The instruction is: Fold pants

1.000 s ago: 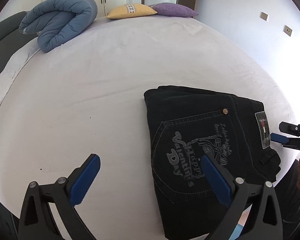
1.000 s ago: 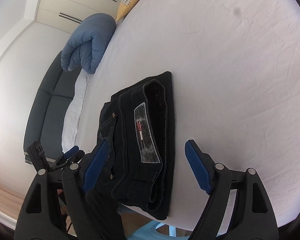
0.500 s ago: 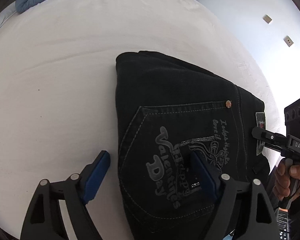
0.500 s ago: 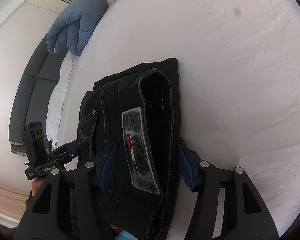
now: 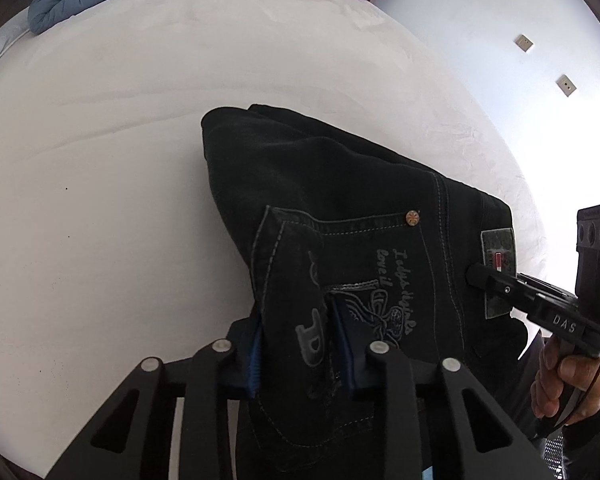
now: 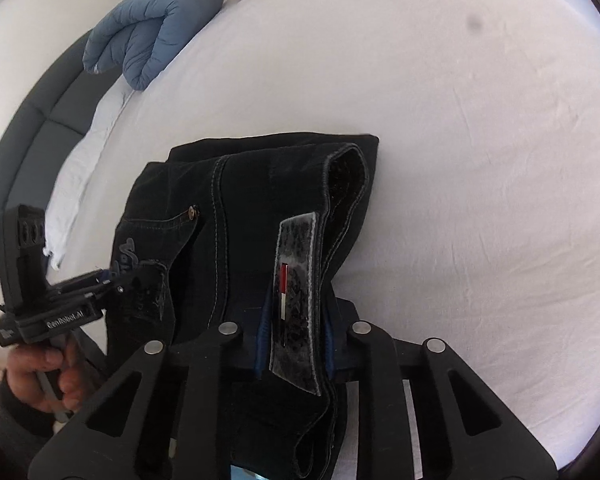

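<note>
Both tools are clamped on the folded pants (image 5: 340, 200) at the lower frame, left tool (image 5: 296, 344) on the pocket, right tool (image 6: 296, 340) on the waistband, so lifting together looks next.

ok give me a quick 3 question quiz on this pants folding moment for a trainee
1. True or false: the left gripper is shut on the folded pants.
2. Which part of the pants does the right gripper clamp? A) a leg hem B) the waistband at the brand patch C) the rivet
3. Fill in: the pants rest on a white ___.

Key: 1 true. 2 B. 3 bed.
</note>
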